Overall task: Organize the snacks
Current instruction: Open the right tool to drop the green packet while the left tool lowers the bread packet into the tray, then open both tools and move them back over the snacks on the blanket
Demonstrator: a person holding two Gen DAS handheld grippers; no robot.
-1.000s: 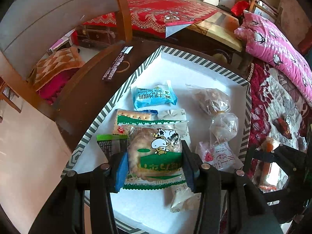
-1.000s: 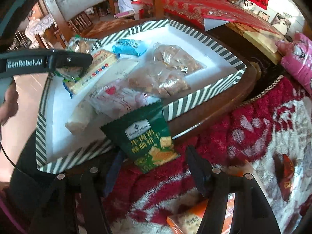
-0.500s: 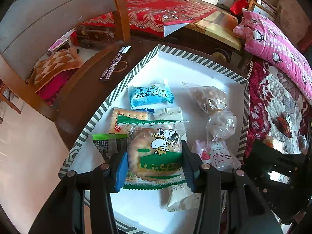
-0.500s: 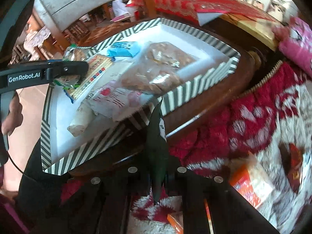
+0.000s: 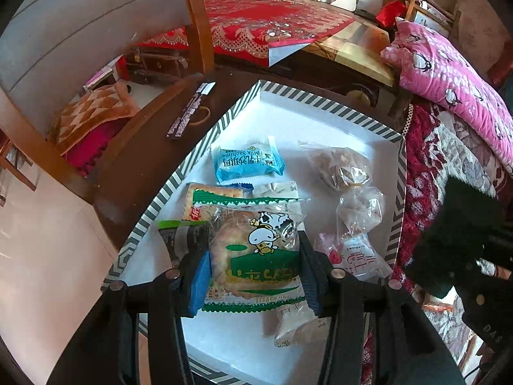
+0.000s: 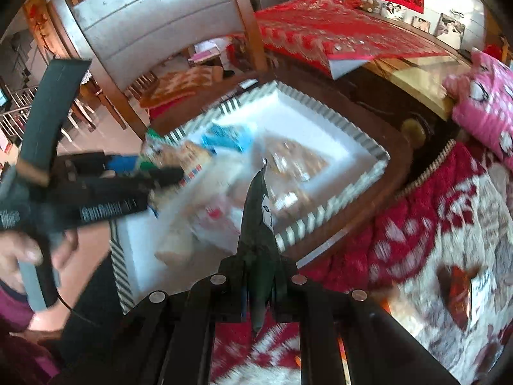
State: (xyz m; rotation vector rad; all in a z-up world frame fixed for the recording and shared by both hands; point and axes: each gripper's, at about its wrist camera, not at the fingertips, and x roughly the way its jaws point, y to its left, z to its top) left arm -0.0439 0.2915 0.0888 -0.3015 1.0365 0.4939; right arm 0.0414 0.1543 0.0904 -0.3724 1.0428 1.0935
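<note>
A white tray with a striped rim [image 5: 320, 102] holds several snack packets. My left gripper [image 5: 255, 266] is shut on a cow-print biscuit packet [image 5: 256, 224] and holds it just over the tray's near end. Around it lie a blue packet [image 5: 247, 162], a cracker packet [image 5: 208, 192], two clear bags [image 5: 340, 166] and a pink-and-white packet [image 5: 352, 256]. In the right wrist view my right gripper [image 6: 260, 276] is shut on a dark green snack packet [image 6: 258, 218], seen edge-on and lifted above the tray's rim [image 6: 320, 215]. The left gripper [image 6: 154, 176] shows at the left of that view.
The tray sits on a dark wooden table [image 5: 144, 160] with a black bar [image 5: 189, 112] beside it. A chair back [image 5: 80, 32] rises behind. Right of the table a red patterned blanket [image 6: 433, 224] carries an orange packet [image 6: 458, 292]; a pink pillow [image 5: 449, 73] lies beyond.
My right gripper closed on the green packet that lay over the tray's near rim and raised it, turning it edge-on. The left gripper and its biscuit packet stayed put.
</note>
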